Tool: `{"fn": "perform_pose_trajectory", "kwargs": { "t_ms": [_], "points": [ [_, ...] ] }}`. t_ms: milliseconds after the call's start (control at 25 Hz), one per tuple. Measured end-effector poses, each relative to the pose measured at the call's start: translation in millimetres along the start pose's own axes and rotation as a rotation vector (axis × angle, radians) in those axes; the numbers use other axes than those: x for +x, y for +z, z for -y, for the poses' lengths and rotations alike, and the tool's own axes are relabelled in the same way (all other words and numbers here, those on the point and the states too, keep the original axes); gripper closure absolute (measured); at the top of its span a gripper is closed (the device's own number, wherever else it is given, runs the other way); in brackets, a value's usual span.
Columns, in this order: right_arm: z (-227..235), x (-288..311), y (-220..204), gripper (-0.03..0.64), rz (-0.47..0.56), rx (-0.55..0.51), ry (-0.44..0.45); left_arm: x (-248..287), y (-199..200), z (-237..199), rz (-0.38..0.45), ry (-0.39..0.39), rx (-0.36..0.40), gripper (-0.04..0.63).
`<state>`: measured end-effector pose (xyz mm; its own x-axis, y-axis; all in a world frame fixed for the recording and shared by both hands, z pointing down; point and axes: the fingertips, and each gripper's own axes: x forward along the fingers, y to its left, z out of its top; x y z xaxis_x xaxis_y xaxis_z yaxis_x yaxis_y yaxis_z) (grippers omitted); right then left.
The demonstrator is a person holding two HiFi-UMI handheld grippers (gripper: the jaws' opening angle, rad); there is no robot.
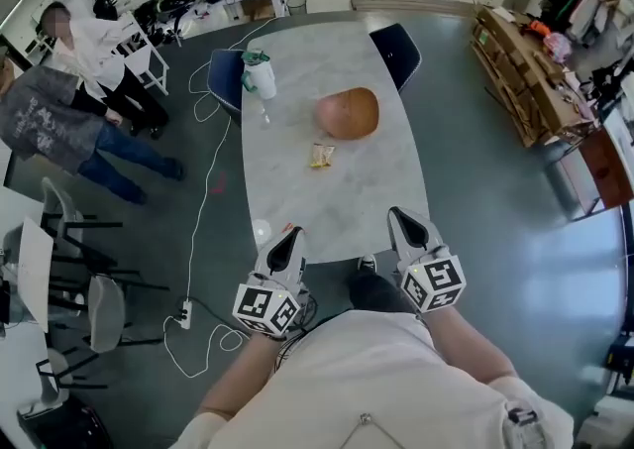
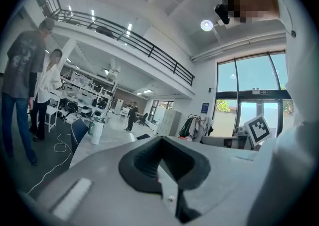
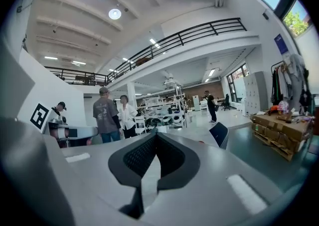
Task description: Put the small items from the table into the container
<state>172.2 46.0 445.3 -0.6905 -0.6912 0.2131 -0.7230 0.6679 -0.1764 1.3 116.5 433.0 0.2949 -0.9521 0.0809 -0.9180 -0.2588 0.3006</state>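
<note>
The long pale table (image 1: 297, 189) carries very little. Past its middle sits a round brown bowl (image 1: 348, 113), presumably the container. From the head view it reads almost as a dome, so I cannot tell which way its opening faces or whether anything is in it.

Further off, near the far left edge, stands a white cup (image 1: 261, 75) with a green top. The smallest thing is a yellowish packet (image 1: 322, 155) lying flat just beside the bowl on its near side, apart from it. It is the only small item I can see out on the table, so the job looks either barely begun or down to this last piece.

The left claw (image 1: 287, 242) and the right claw (image 1: 404, 219) hover over the near edge, well short of the packet. Each has its jaws pressed together with nothing between them.

Nothing lies between the claws and the packet. Two dark blue chairs (image 1: 226, 75) flank the far end, people (image 1: 59, 110) stand off to the left, and a cable (image 1: 203, 189) trails across the floor.
</note>
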Motion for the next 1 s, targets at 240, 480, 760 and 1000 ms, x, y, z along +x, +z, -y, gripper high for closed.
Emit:
{"fn": "perform_pose_trajectory", "kwargs": {
  "t_ms": [240,480,760,1000],
  "points": [
    [76,78,14,0.588,-0.1,-0.01,0.085,89,23,-18,0.019,0.094,0.006,0.592],
    [115,137,16,0.588,-0.18,-0.02,0.141,131,24,-44,-0.009,0.164,-0.022,0.592],
    [135,156,17,0.589,-0.183,0.007,0.113,165,25,-60,-0.042,0.138,-0.016,0.592],
    [147,158,-1,0.589,-0.229,0.028,0.112,184,18,-68,-0.066,0.085,-0.071,0.592]
  ]
}}
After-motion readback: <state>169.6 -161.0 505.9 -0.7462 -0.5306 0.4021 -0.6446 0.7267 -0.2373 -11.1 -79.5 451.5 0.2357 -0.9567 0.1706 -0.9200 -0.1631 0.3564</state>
